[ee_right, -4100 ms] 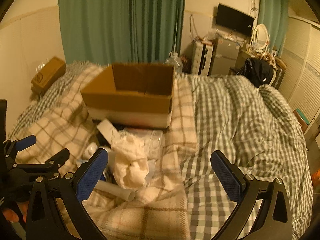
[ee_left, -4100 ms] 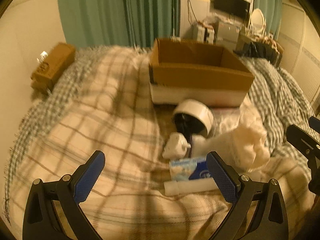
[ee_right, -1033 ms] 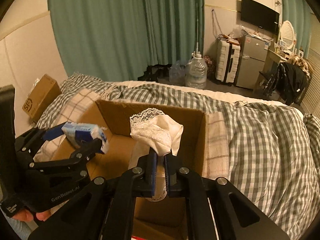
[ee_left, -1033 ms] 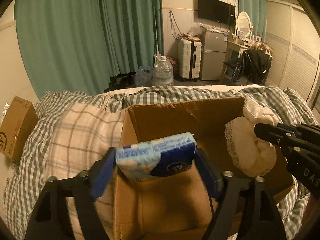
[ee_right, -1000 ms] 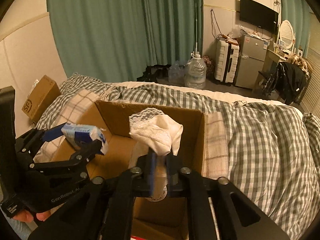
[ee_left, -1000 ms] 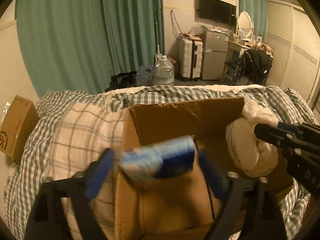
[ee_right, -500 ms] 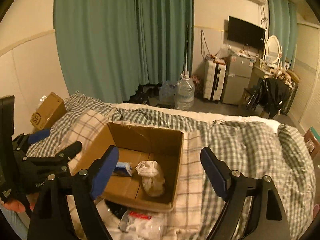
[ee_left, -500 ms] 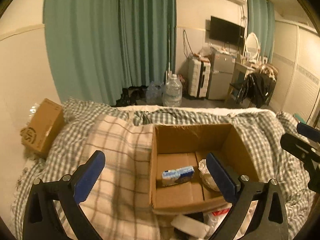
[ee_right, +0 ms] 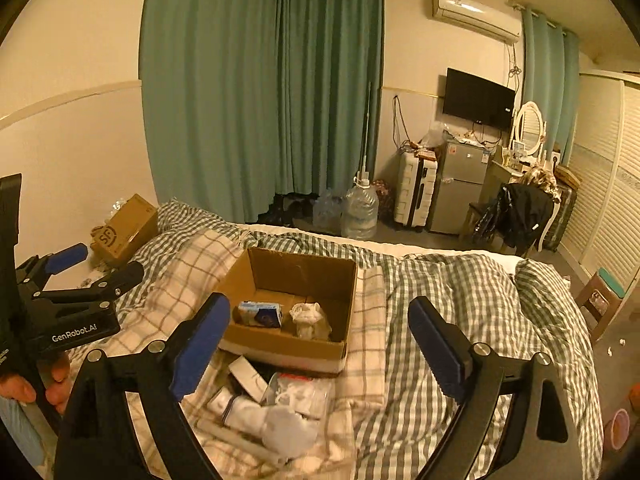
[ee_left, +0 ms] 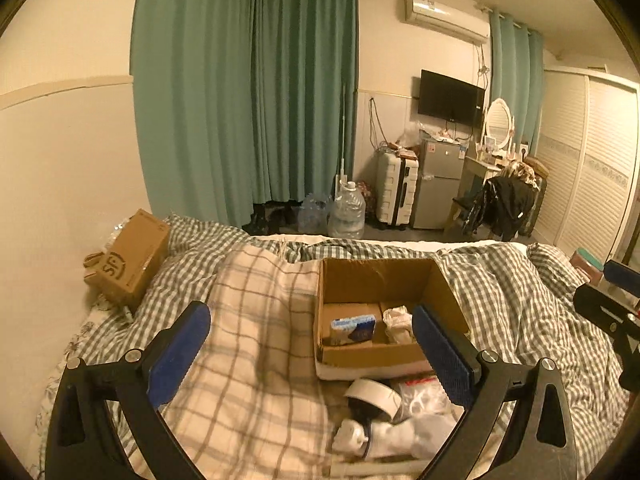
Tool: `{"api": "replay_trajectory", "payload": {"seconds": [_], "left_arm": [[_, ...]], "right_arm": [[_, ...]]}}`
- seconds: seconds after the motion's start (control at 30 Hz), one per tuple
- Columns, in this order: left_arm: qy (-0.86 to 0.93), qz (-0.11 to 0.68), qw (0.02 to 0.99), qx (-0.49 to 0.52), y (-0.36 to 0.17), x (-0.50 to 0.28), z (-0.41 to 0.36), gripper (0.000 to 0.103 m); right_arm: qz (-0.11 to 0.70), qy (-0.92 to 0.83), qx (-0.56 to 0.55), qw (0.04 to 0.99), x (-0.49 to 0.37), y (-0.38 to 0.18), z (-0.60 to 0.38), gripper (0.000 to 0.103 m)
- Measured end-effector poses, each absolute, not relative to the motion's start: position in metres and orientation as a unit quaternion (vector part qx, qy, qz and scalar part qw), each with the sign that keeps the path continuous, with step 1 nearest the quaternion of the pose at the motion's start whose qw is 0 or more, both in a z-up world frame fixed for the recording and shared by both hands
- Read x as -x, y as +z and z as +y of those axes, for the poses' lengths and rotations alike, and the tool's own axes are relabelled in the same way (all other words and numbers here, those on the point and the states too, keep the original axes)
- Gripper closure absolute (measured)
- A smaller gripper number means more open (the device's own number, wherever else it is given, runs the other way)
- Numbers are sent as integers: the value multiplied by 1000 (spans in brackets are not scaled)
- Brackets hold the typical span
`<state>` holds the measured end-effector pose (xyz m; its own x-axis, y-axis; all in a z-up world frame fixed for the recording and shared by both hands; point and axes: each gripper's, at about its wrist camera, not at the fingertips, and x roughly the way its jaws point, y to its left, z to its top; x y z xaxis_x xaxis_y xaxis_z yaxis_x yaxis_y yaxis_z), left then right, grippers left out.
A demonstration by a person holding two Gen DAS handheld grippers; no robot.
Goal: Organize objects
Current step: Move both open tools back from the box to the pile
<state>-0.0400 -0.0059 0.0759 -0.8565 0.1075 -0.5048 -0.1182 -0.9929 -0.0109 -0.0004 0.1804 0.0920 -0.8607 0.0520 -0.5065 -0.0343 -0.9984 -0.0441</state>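
Note:
An open cardboard box (ee_left: 444, 292) (ee_right: 244, 272) sits on the bed. Inside it lie a blue tissue pack (ee_left: 354, 330) (ee_right: 259, 314) and a white lace cloth (ee_left: 397, 320) (ee_right: 310, 320). In front of the box lie a white camera-like device (ee_left: 372, 398), a white plug (ee_left: 350, 436), a clear bag (ee_right: 298, 394) and white rolled items (ee_right: 272, 424). My left gripper (ee_left: 310, 350) is open and empty, held back above the bed. My right gripper (ee_right: 318, 344) is open and empty, also above the bed; the left gripper shows at its left (ee_right: 86, 264).
A closed cardboard box (ee_left: 128, 258) lies at the bed's left edge by the wall. Checked and plaid blankets (ee_right: 460, 300) cover the bed. Beyond the bed stand water bottles (ee_left: 346, 216), a suitcase, a small fridge and a chair with a black jacket (ee_left: 506, 204).
Both grippers released the tissue pack and the cloth into the box, opened, and pulled back and up away from the box.

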Motion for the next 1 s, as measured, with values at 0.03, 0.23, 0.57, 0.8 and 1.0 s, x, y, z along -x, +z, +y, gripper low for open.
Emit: {"api": "replay_trajectory", "payload": {"seconds": [0.03, 0.23, 0.57, 0.8, 1.0], "left_arm": [[963, 9, 59, 262, 75, 36, -8, 0], [960, -4, 57, 274, 56, 20, -16, 0], [938, 17, 45, 343, -34, 28, -6, 0], [918, 40, 58, 391, -82, 41, 9, 0], [897, 51, 64, 435, -113, 52, 15, 0]], "right_arm": [[-17, 965, 262, 23, -4, 92, 179, 12], [-23, 963, 268, 28, -27, 78, 174, 12], [-22, 946, 317, 61, -6, -4, 187, 12], [-3, 923, 383, 46, 18, -61, 193, 12], [-5, 910, 412, 32, 31, -82, 188, 12]]}}
